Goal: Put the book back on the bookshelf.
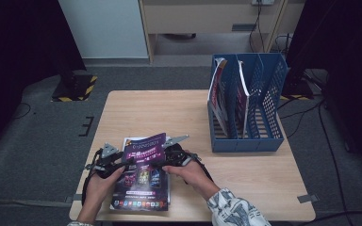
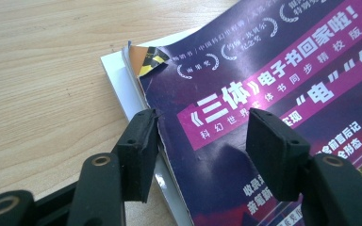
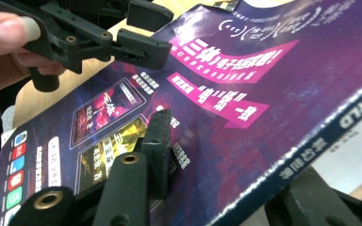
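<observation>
A purple magazine (image 1: 143, 151) with pink bands and white Chinese print lies at the table's near edge on a white booklet (image 2: 118, 80). Its far end is raised off the pile. My right gripper (image 1: 164, 159) is shut on the magazine (image 3: 264, 94) at the spine edge. One pad of the right gripper (image 3: 226, 165) rests on the cover and the other jaw sits under the spine. My left gripper (image 1: 125, 162) stands open astride the cover's opposite edge. In the left gripper view the magazine (image 2: 273, 66) passes between the left gripper's (image 2: 200, 127) pads with a gap. The left gripper (image 3: 151, 30) also hovers at the cover's far edge.
A blue slotted file rack (image 1: 268, 136) stands at the table's right back, holding upright magazines (image 1: 219, 94) in its left slots. Bare wooden tabletop (image 1: 160, 113) lies between the rack and the pile. Cables run on the floor to the right.
</observation>
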Motion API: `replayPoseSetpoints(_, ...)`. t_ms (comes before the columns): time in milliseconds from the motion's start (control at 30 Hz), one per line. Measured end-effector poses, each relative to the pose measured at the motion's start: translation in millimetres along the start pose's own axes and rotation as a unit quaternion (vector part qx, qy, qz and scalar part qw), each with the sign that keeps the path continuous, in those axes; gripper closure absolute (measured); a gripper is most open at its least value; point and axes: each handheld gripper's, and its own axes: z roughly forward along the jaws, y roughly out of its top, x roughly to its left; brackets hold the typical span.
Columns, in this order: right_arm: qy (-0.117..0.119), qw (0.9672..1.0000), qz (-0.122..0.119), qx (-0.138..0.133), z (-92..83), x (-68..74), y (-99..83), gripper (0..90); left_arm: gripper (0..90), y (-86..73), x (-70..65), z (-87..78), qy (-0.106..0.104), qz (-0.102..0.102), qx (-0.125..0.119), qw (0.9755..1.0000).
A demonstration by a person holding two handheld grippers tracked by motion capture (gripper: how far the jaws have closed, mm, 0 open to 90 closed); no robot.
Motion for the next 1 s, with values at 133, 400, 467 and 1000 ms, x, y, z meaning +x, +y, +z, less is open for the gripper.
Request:
replayPoseSetpoints(133, -0.005, 0.9999, -0.006, -0.015, -7.5, -0.9, 7.4, 69.1, 43.6, 0.0, 0.2, 0.3, -0.009, -0.002, 0.001, 1.0)
replayPoseSetpoints(400, -0.024, 0.9989, -0.03, -0.026, -19.1, -0.9, 17.2, 71.0, 39.8, 2.6, -5.9, 2.0, -0.021, -0.007, -0.009, 0.9997)
replayPoseSetpoints(467, -0.026, 0.9984, -0.038, -0.034, -21.6, 1.1, 19.2, 71.5, 38.2, 3.1, -6.0, 1.1, -0.022, -0.011, -0.015, 0.9996)
replayPoseSetpoints(1000, -0.059, 0.9893, -0.086, -0.102, -54.3, -0.3, 29.3, 74.0, 18.8, 5.8, -7.0, 1.6, -0.044, -0.012, -0.024, 0.9987)
